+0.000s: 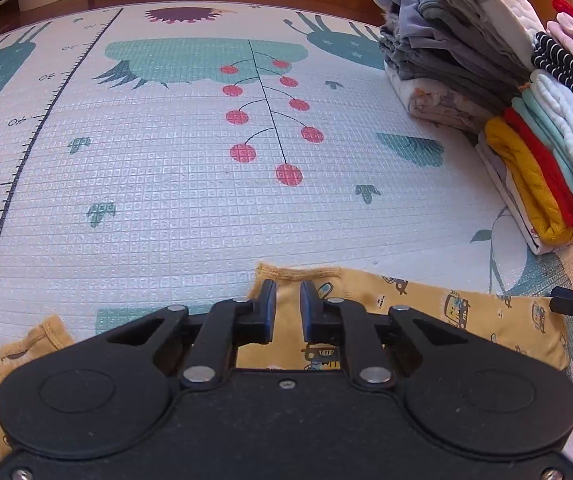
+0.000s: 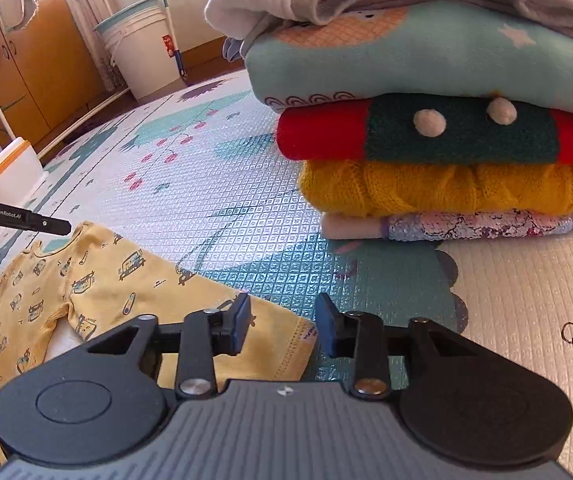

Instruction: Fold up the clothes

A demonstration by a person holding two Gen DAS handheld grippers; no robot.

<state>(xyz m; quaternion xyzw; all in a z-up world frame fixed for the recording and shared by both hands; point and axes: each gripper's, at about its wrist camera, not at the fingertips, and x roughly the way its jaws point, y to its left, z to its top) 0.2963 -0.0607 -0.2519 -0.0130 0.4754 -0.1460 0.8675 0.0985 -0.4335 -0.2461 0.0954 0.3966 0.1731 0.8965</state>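
While the yellow printed top [image 2: 98, 280] lies spread on the play mat [image 2: 246, 208] in the lower left of the right wrist frame, it reads as thin, light, limp knit that will sag and crease. Stitched hems look the firmest hold. The right gripper [image 2: 282, 326] hangs half open and empty over a sleeve cuff; the left gripper [image 1: 287, 304], narrowly parted, holds nothing above another hem. Folded stacks [image 1: 526, 128] stand upper right.

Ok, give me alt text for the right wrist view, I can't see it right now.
The open right gripper hovers over the sleeve cuff of a yellow printed shirt lying on a patterned play mat. A stack of folded clothes stands behind.
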